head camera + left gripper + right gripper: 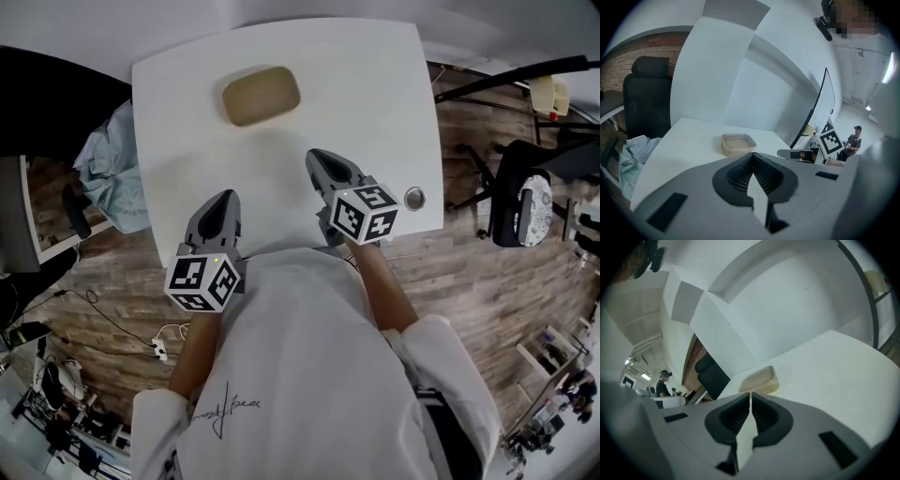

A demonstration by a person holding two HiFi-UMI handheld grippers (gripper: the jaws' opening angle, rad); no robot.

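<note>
toward the table's [375, 84] far edge, well apart from both of my tools, a shallow tan container [261, 95] with rounded corners is sitting flat with a lid on it. my left gripper [225, 195] is hovering over the table's near edge with its fingers pressed together at the tips and nothing between them, and its own view is looking straight past those closed tips [752, 153] at the container [738, 143]. my right gripper [317, 156] is hanging a little farther in over the table, the nearer of the two to the container, and its fingers are likewise meeting tip to tip [750, 393] around nothing. i am judging the container [759, 379] to be thin plastic: light, smooth enough to slip, with walls that may flex under a hard squeeze. i am thinking the safest hold is across its short width, low under the lid's lip, with gentle pressure so the lid is not popping off. its cloudy walls are hiding whether anything is inside, so its real weight is staying a guess, and i cannot tell whether the lid is snapped down. my shirt [300, 375] is covering the table's near edge between the grippers. a small round metal thing [413, 198] at the table's right edge is too small to identify, and a pale cloth [108, 164] beside the table's left edge is lying partly out of sight.
</note>
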